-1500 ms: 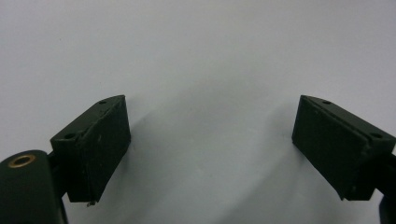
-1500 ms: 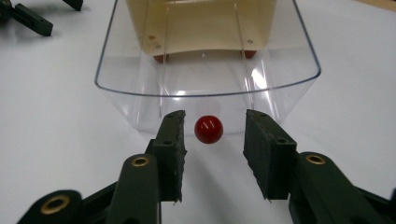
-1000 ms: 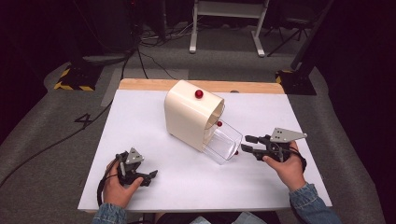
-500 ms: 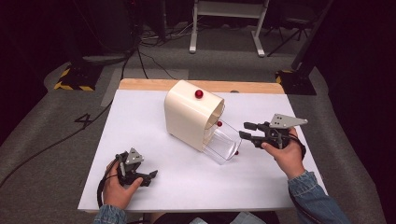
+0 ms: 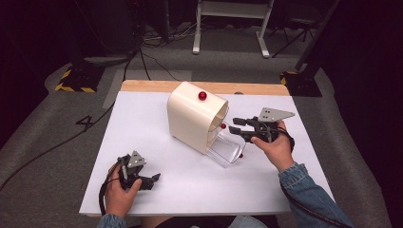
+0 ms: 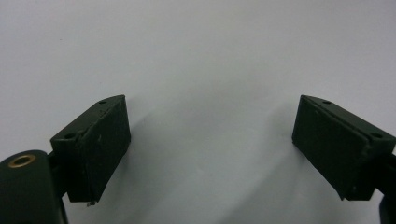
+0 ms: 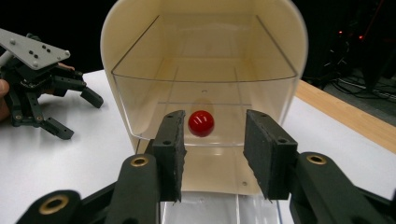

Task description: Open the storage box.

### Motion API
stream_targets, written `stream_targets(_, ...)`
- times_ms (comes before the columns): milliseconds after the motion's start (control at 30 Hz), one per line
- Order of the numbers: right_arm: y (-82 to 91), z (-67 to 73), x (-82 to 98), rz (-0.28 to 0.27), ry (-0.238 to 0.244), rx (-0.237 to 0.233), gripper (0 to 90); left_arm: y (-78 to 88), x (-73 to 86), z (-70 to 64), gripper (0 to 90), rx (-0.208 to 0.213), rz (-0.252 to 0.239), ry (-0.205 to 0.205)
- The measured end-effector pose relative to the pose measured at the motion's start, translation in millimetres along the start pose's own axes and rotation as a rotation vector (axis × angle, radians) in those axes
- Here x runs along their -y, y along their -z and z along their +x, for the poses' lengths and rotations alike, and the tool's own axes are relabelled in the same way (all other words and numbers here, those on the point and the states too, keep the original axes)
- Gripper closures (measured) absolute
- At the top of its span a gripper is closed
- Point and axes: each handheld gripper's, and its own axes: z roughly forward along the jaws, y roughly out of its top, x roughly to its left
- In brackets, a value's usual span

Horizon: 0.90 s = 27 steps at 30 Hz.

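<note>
We are observing a cream bread-bin-shaped box (image 5: 196,121) standing near the middle of the white table (image 5: 142,123), its long axis running diagonally from far-left to near-right, its mouth facing the person's right side. A clear hinged door (image 5: 227,148) is hanging open and down from that mouth, toward the near-right.

Since a second ago the right gripper (image 5: 241,127) has been rising and closing in on the mouth; it was lower, beside the door's edge. Its fingers (image 7: 170,149) are now standing apart, gripping nothing, lined up either side of the door's red knob (image 7: 201,123) in the right gripper view. We are judging this as preparation to take the knob, probably to swing the door.

A second red knob (image 5: 203,96) is sitting on the box's top.

The left gripper (image 5: 141,178) is resting on the table, well apart, fingers (image 6: 93,144) spread wide and empty, unchanged.
</note>
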Motion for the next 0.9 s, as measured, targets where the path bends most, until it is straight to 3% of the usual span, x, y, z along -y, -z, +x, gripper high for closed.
stream_targets(233, -21.5, 5.5, 4.7, 0.007, 0.014, -0.020, 63.6, 0.1, 0.1, -0.3, 11.8, 0.001, 0.001, 0.002)
stream_targets(333, -24.7, 6.5, 6.9, 0.017, 0.030, 0.000, 72.8, 0.1, 0.1, -0.3, 11.8, 0.000, 0.001, 0.000)
stream_targets(633, -23.2, 8.3, 7.6, 0.008, 0.047, 0.017, 74.6, 0.1, 0.1, -0.4, 11.8, 0.000, 0.001, 0.000)
stream_targets(900, -0.3, 9.6, 10.2, 0.003, 0.044, 0.021, 74.7, 0.0, 0.0, -0.7, 11.8, 0.000, 0.001, 0.003)
